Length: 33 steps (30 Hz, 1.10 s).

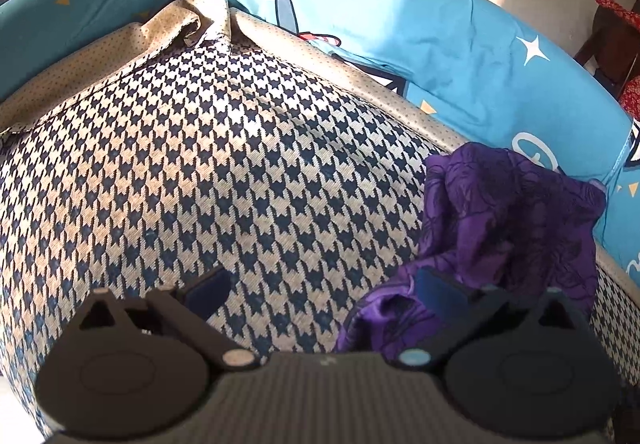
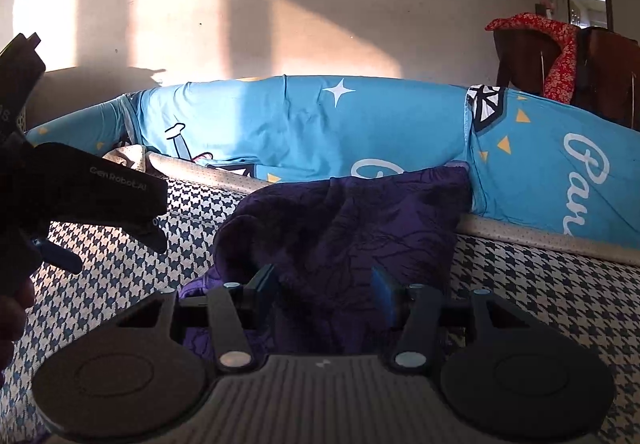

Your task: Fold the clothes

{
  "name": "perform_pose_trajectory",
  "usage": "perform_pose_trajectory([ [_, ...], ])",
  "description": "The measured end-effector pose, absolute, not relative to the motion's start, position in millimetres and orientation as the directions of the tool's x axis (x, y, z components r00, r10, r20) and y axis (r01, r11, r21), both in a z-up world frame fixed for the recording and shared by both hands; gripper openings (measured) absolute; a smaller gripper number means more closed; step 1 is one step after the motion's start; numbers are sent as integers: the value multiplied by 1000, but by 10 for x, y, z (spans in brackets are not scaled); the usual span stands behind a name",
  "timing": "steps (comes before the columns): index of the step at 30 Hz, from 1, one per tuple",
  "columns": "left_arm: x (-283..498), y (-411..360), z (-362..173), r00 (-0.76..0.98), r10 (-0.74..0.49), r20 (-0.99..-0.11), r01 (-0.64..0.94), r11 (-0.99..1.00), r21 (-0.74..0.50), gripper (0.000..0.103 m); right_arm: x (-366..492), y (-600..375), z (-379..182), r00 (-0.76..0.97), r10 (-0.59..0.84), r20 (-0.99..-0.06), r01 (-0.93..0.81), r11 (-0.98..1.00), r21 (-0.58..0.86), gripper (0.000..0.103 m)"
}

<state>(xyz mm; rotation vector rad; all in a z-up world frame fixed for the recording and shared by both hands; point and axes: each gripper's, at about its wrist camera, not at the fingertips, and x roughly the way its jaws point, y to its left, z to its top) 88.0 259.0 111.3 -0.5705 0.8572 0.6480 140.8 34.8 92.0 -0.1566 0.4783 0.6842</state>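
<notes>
Holding nothing, your left gripper (image 1: 322, 294) and right gripper (image 2: 324, 290) both gape apart. Your purple cloth (image 2: 352, 228) sits bunched at lower middle; grab one layer and it could slip.

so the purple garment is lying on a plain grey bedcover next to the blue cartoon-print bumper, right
Not quite. The purple garment lies on a navy-and-cream houndstooth bedcover, not a plain grey one; the left wrist view shows the pattern clearly. It does sit next to the blue cartoon-print bumper.
</notes>
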Motion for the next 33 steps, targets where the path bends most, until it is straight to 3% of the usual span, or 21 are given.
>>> perform_pose_trajectory([
  [12,827,2641,1115,483,274,-832,-716,670,-194,103,1461,692,735,649,581,-491,-681,731,-37,51],
  [17,791,2687,1126,481,278,-832,-722,663,-195,103,1465,771,678,642,588,-492,-684,729,-22,19],
  [23,783,2701,1116,473,279,-835,-724,664,-188,103,1378,886,608,595,614,-518,-723,691,-13,15],
  [28,779,2720,1128,473,285,-834,-729,658,-189,103,1184,1026,539,561,612,-557,-781,615,-111,16],
  [33,781,2728,1136,471,287,-834,-730,658,-186,103,1040,1054,508,538,601,-591,-811,559,-171,23],
])
